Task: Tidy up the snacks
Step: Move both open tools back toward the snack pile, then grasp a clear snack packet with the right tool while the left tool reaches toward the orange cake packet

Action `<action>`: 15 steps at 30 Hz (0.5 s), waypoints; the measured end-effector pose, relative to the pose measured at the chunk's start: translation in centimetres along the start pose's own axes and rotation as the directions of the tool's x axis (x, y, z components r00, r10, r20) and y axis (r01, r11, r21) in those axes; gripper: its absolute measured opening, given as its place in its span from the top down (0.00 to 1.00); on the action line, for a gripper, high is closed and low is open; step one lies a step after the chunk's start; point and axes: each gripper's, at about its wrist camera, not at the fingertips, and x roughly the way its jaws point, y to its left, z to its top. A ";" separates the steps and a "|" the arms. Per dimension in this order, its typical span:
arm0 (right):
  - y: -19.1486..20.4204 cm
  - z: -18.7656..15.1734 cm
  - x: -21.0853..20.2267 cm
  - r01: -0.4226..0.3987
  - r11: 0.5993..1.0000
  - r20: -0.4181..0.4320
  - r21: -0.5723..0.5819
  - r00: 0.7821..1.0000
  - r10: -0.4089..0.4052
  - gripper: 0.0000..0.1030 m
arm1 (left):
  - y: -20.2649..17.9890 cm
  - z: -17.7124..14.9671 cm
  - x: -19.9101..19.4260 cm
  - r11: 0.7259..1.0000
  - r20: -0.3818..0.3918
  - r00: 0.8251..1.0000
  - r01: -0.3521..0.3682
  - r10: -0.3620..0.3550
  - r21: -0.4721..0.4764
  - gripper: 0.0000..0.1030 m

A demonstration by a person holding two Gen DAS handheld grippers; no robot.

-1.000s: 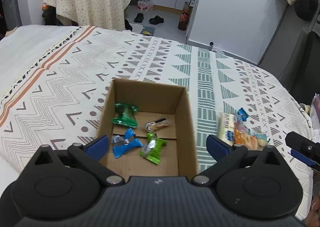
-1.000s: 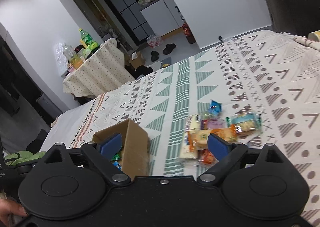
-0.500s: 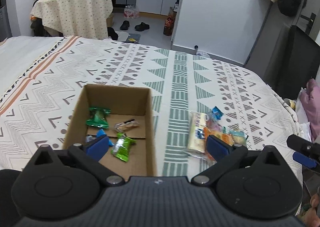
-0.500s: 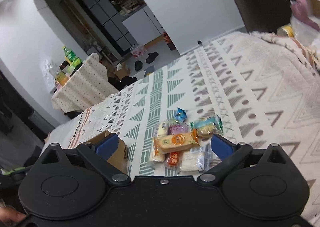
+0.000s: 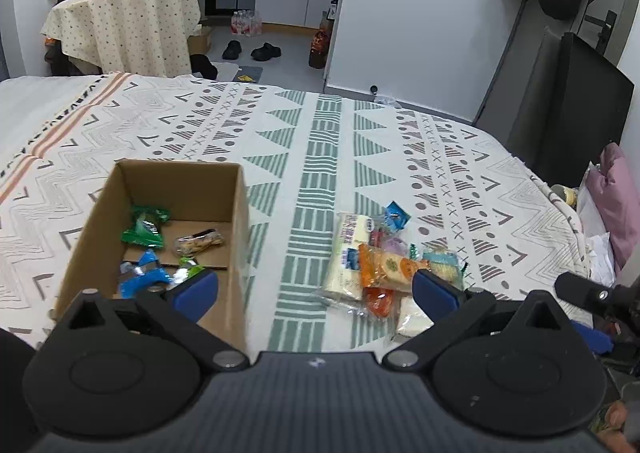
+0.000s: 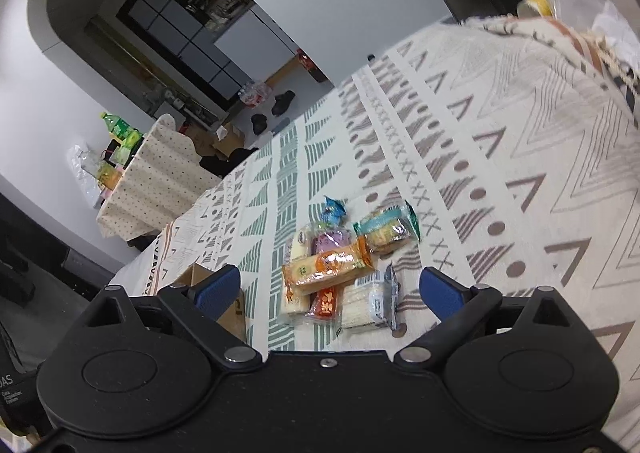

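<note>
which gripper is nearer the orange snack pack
Right. The right gripper hangs open just over the orange snack pack, which sits between its jaws. The left gripper is open too, centred between the box and the pile.

No print on the snack wrappers [image 6: 332, 273] is legible.

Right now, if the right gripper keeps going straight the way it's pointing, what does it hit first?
Most likely the snack pile. The open right gripper frames it, with the orange packet on top and a red one nearest. Depth is hard to judge, so which packet comes first is uncertain.
</note>
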 end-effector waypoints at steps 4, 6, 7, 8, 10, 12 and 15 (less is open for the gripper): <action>-0.8 -0.1 1.5 0.007 1.000 -0.041 0.030 0.999 -0.006 0.16 | -0.7 0.0 1.2 1.000 -0.003 1.000 0.023 -0.023 0.004 0.01; -1.2 -0.2 2.2 0.013 0.999 -0.062 0.045 0.998 -0.010 0.19 | -0.9 0.0 2.0 0.999 -0.004 0.999 0.039 -0.039 0.004 0.02; -1.5 -0.2 2.8 0.016 0.998 -0.077 0.057 0.997 -0.012 0.22 | -1.0 0.0 2.3 0.999 -0.007 0.999 0.047 -0.047 0.002 0.03; -1.7 -0.3 3.1 0.018 0.998 -0.091 0.068 0.996 -0.012 0.24 | -1.0 0.0 2.7 0.998 -0.010 0.998 0.056 -0.056 -0.001 0.03; -2.2 -0.5 4.1 0.019 0.995 -0.120 0.095 0.993 -0.007 0.28 | -1.2 0.0 3.6 0.998 -0.015 0.998 0.068 -0.068 -0.003 0.05; -2.4 -0.5 5.1 0.023 0.994 -0.145 0.106 0.989 -0.008 0.31 | -1.5 -0.1 4.4 0.997 -0.024 0.996 0.080 -0.080 0.006 0.10; -2.9 -0.5 6.4 0.034 0.992 -0.173 0.118 0.985 -0.013 0.35 | -1.8 -0.2 5.9 0.995 -0.043 0.994 0.101 -0.100 0.011 0.14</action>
